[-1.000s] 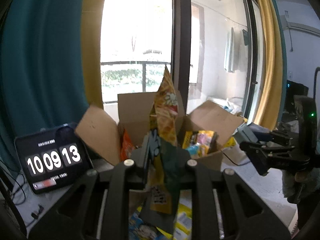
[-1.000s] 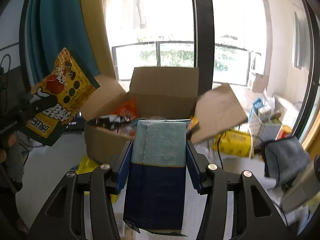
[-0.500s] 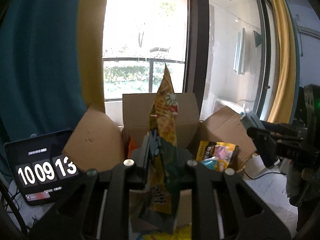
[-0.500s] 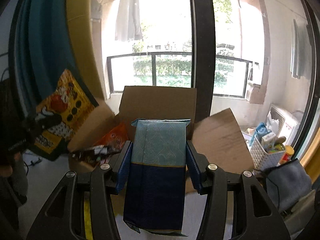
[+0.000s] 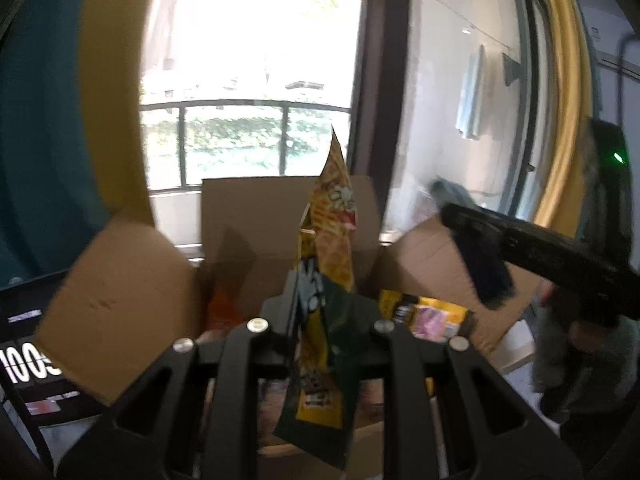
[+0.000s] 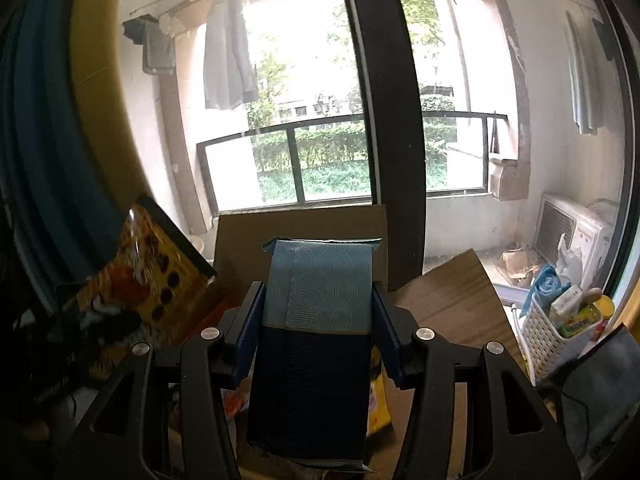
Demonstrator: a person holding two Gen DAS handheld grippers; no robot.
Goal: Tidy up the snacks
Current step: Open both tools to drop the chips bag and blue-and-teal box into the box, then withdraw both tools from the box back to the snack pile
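Both held packets (image 5: 326, 280) (image 6: 318, 320) now closer over cardboard box (image 5: 256, 216).

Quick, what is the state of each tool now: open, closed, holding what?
Left tool: closed on the yellow snack bag.
Right tool: closed on the blue packet.

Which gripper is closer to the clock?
Left. The clock sits just beside the left gripper, on its left. The right gripper is farther away, off on the left gripper's other side.
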